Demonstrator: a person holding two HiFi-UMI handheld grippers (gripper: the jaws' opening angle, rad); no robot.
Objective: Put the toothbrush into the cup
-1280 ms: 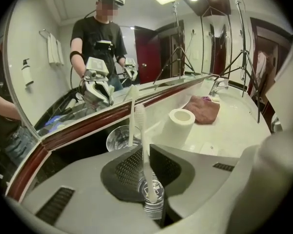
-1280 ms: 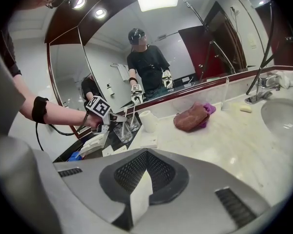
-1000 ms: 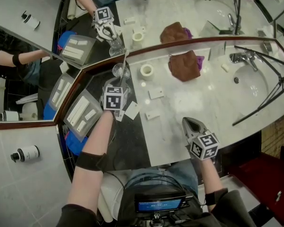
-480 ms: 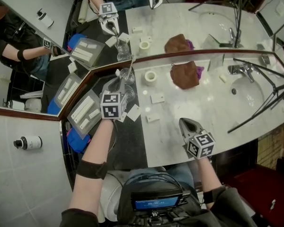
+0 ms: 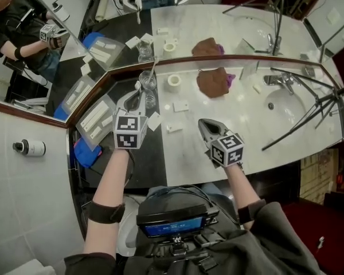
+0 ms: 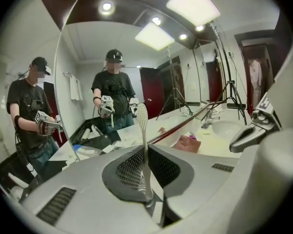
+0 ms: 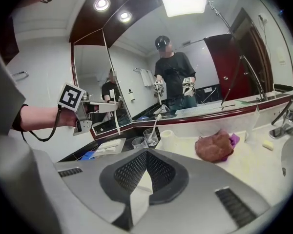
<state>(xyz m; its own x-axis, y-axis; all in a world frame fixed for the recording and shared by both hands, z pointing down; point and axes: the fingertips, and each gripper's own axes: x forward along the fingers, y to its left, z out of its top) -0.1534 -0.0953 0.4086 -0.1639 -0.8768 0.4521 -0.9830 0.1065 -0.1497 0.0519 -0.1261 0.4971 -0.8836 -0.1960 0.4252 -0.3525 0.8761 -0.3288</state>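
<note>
1. Left gripper (image 5: 133, 98): jaws nearly together, clamped on the handle of the toothbrush (image 6: 143, 140). The brush sticks straight out past the pads, head at the far end. It is in the air near the glasses, not in either one.
2. Right gripper (image 5: 202, 124): jaws fully closed, nothing between them. It hovers over the marble counter (image 5: 246, 125), well apart from the glasses.
3. Two glasses sit by the mirror. The rear cup (image 5: 148, 79) already has a brush leaning in it. The front cup (image 5: 151, 100) looks empty, so it's my guess for the target.
4. Centre the brush tip over the mouth, then tilt the gripper nose-down so the brush enters cleanly.
5. Get the brush well below the rim before loosening.
6. Risk: the glass is probably light and tips easily, so keep off the rim and the neighbouring cup.
</note>
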